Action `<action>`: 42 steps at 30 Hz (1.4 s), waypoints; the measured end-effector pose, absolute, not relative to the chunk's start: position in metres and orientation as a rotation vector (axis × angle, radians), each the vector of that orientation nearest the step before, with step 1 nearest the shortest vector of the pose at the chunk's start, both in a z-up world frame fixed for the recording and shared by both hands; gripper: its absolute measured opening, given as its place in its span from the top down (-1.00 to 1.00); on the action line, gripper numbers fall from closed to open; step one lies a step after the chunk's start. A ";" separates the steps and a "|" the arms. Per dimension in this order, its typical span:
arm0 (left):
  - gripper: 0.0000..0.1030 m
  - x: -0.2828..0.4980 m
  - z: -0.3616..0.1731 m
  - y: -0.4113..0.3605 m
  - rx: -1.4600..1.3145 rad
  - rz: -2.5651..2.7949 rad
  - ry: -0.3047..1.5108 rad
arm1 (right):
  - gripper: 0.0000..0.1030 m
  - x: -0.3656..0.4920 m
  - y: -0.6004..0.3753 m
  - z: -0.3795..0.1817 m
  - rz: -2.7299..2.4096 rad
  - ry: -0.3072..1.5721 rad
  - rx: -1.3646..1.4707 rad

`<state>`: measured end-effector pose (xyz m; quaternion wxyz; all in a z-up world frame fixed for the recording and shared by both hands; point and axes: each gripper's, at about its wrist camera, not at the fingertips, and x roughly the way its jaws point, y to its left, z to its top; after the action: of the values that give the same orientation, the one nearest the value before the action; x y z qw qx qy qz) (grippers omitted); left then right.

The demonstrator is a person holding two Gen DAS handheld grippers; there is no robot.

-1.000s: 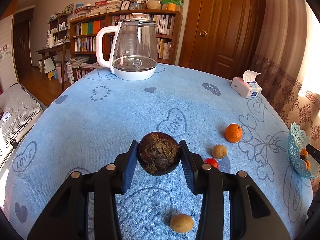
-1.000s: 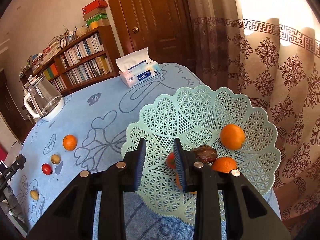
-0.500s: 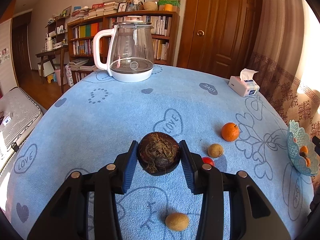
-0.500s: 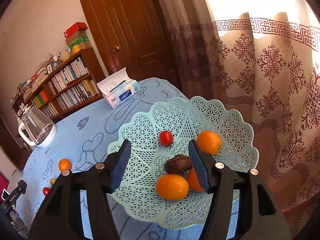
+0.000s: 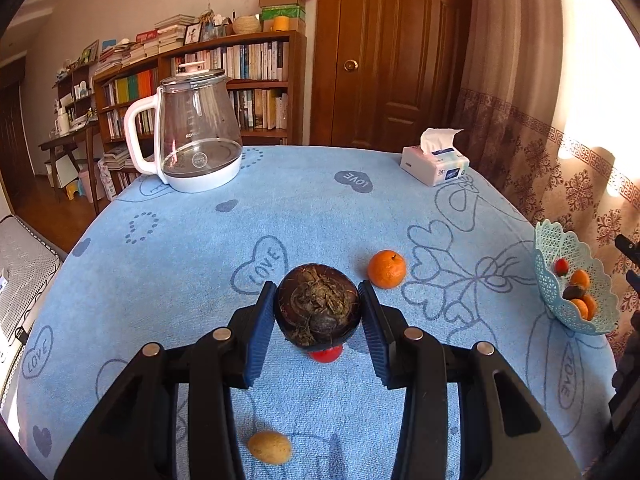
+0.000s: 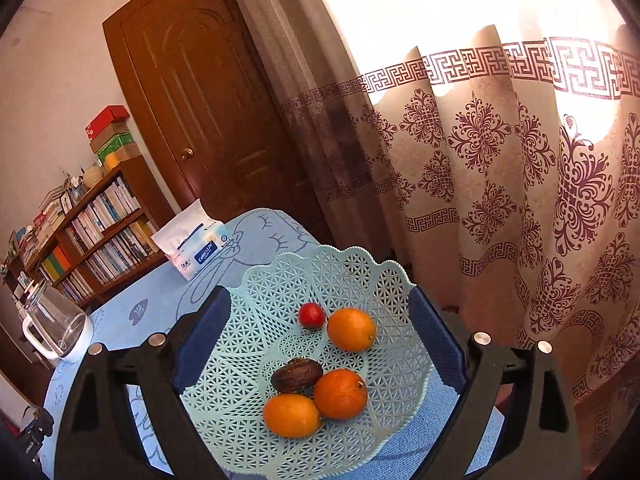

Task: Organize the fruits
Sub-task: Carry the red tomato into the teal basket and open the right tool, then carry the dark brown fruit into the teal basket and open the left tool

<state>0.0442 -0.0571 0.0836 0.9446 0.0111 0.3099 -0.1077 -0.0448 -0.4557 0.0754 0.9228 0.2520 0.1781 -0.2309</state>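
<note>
My left gripper [image 5: 319, 312] is shut on a round dark brown fruit [image 5: 318, 304] with a fibrous top, held above the blue tablecloth. Under it on the cloth lies a small red fruit [image 5: 325, 355], partly hidden. An orange [image 5: 386, 269] sits just right of the gripper and a tan oval fruit [image 5: 269, 447] lies near the front. The pale green lattice basket [image 6: 372, 272] holds three oranges, a dark brown fruit [image 6: 296, 374] and a small red fruit [image 6: 311, 315]. My right gripper [image 6: 320, 332] hangs over the basket, its jaws opening wide with nothing pressed between them.
A glass kettle [image 5: 192, 128] with a white handle stands at the table's far left. A tissue pack [image 5: 435, 166] lies at the far right. The basket [image 5: 556, 240] sits by the table's right edge, close to a patterned curtain [image 6: 500, 180]. A bookshelf and a wooden door stand behind.
The right gripper's jaws spread from nearly shut to wide, leaving the small red fruit in the basket, and the gripper drew back. The left gripper carried the brown fruit rightward, over the red fruit.
</note>
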 end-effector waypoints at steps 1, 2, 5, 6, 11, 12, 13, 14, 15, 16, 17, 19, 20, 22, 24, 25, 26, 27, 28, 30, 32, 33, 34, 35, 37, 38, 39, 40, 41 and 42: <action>0.18 0.044 0.086 -0.065 0.032 -0.237 0.631 | -0.78 -0.046 -0.457 0.074 -0.492 0.359 0.518; 0.18 0.043 0.088 -0.073 0.041 -0.255 0.629 | -0.78 -0.048 -0.458 0.072 -0.510 0.354 0.522; 0.18 0.039 0.094 -0.099 0.082 -0.308 0.615 | -0.78 -0.048 -0.461 0.065 -0.535 0.357 0.540; 0.18 0.038 0.095 -0.108 0.095 -0.329 0.608 | -0.78 -0.049 -0.462 0.063 -0.544 0.359 0.543; 0.18 0.035 0.099 -0.155 0.148 -0.434 0.592 | -0.78 -0.052 -0.458 0.063 -0.564 0.337 0.525; 0.18 0.035 0.098 -0.164 0.156 -0.455 0.595 | -0.78 -0.053 -0.458 0.064 -0.568 0.330 0.522; 0.18 0.035 0.098 -0.173 0.162 -0.476 0.600 | -0.78 -0.054 -0.457 0.064 -0.571 0.327 0.521; 0.18 0.036 0.098 -0.181 0.165 -0.495 0.606 | -0.78 -0.054 -0.456 0.063 -0.572 0.326 0.522; 0.18 0.037 0.098 -0.188 0.169 -0.513 0.612 | -0.78 -0.054 -0.456 0.063 -0.570 0.328 0.522; 0.18 0.037 0.098 -0.198 0.173 -0.532 0.616 | -0.78 -0.053 -0.455 0.062 -0.569 0.331 0.521; 0.18 0.038 0.097 -0.205 0.178 -0.549 0.617 | -0.78 -0.053 -0.454 0.062 -0.565 0.334 0.521; 0.18 0.037 0.096 -0.221 0.193 -0.576 0.613 | -0.78 -0.052 -0.453 0.062 -0.565 0.334 0.516; 0.18 0.036 0.096 -0.227 0.199 -0.591 0.609 | -0.78 -0.052 -0.453 0.062 -0.569 0.330 0.516; 0.18 0.035 0.095 -0.241 0.208 -0.624 0.604 | -0.78 -0.053 -0.454 0.063 -0.577 0.324 0.520; 0.18 0.035 0.092 -0.254 0.216 -0.654 0.604 | -0.78 -0.054 -0.456 0.062 -0.586 0.323 0.529; 0.18 0.035 0.091 -0.261 0.220 -0.671 0.605 | -0.78 -0.055 -0.457 0.061 -0.590 0.323 0.534; 0.18 0.036 0.089 -0.267 0.226 -0.682 0.605 | -0.78 -0.055 -0.458 0.061 -0.593 0.323 0.538; 0.18 0.036 0.086 -0.273 0.235 -0.691 0.606 | -0.78 -0.055 -0.458 0.060 -0.594 0.323 0.541; 0.18 0.036 0.083 -0.278 0.244 -0.698 0.610 | -0.78 -0.056 -0.459 0.060 -0.594 0.324 0.544; 0.18 0.036 0.078 -0.287 0.261 -0.707 0.620 | -0.78 -0.055 -0.459 0.060 -0.595 0.325 0.545; 0.18 0.036 0.073 -0.293 0.270 -0.716 0.627 | -0.79 -0.056 -0.460 0.060 -0.595 0.324 0.545; 0.18 0.037 0.072 -0.296 0.274 -0.719 0.630 | -0.79 -0.056 -0.460 0.060 -0.596 0.324 0.546; 0.18 0.038 0.070 -0.297 0.276 -0.722 0.633 | -0.79 -0.055 -0.460 0.060 -0.596 0.324 0.547; 0.18 0.038 0.069 -0.299 0.278 -0.726 0.635 | -0.79 -0.055 -0.460 0.060 -0.595 0.325 0.549; 0.18 0.038 0.067 -0.300 0.281 -0.729 0.635 | -0.79 -0.055 -0.460 0.060 -0.596 0.325 0.551; 0.18 0.039 0.067 -0.301 0.282 -0.731 0.637 | -0.79 -0.055 -0.460 0.060 -0.597 0.325 0.551; 0.17 0.040 0.067 -0.301 0.280 -0.734 0.635 | -0.79 -0.055 -0.460 0.060 -0.596 0.326 0.551; 0.16 0.039 0.067 -0.301 0.279 -0.733 0.631 | -0.79 -0.055 -0.460 0.060 -0.596 0.326 0.550; 0.09 0.039 0.067 -0.300 0.277 -0.732 0.626 | -0.79 -0.055 -0.460 0.060 -0.596 0.326 0.550; -0.16 0.038 0.068 -0.299 0.274 -0.732 0.623 | -0.79 -0.055 -0.460 0.060 -0.597 0.325 0.551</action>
<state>0.0384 -0.2995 0.0683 0.8778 0.1313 0.2985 -0.3508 -0.0553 -0.4604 0.0598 0.9059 0.2666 0.1576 -0.2890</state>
